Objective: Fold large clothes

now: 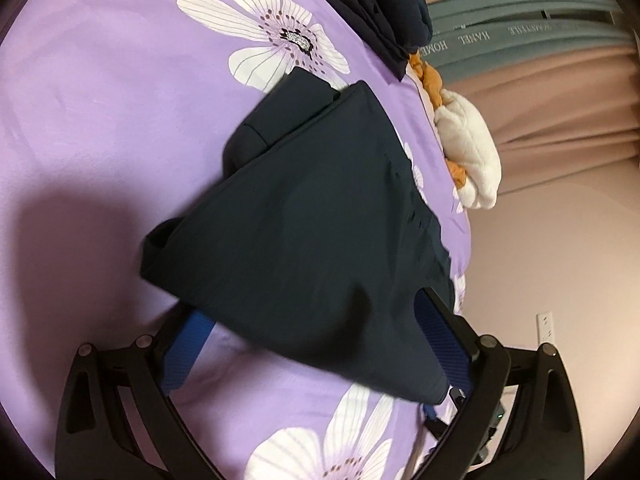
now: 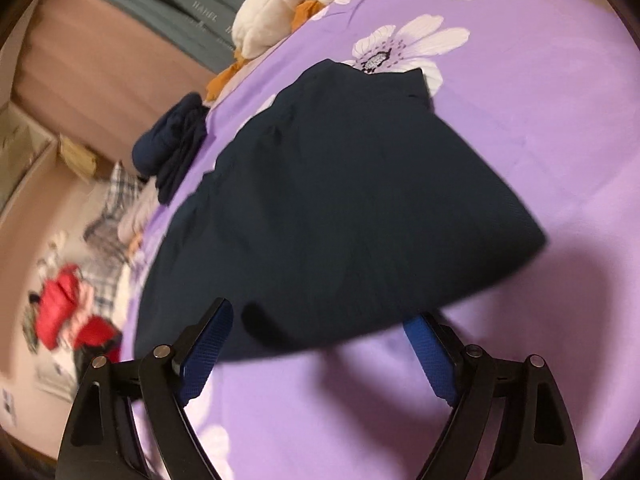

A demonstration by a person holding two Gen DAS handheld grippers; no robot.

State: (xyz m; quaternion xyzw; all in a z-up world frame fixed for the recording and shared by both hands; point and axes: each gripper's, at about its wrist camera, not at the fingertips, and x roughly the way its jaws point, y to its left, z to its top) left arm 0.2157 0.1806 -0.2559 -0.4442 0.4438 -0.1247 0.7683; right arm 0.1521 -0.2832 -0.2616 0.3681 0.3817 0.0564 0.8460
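Dark navy garment [image 1: 304,216] is seen lying folded on the bed, on a purple sheet [image 1: 100,100] printed with white flowers. In the left wrist view its near edge is draped between the spread fingers of the left gripper [image 1: 316,344]; the blue pads [image 1: 440,344] are set wide and no pinch on the cloth can be made out, though the right-hand pad is partly covered by fabric. In the right wrist view the same garment [image 2: 340,208] is spread just ahead of the right gripper [image 2: 324,344], whose jaws are held wide apart with blue pads [image 2: 208,344] at either side of the near hem, cloth not clamped. A second dark folded pile [image 1: 380,8] is placed further up the bed, near the edge. A white and orange plush toy [image 1: 468,140] is seen at the bed's edge, just beside the garment's far side. Grey bedding with lettering [image 1: 520,36] is visible beyond. Red and plaid clothes [image 2: 80,304] are seen off the bed, blurred.
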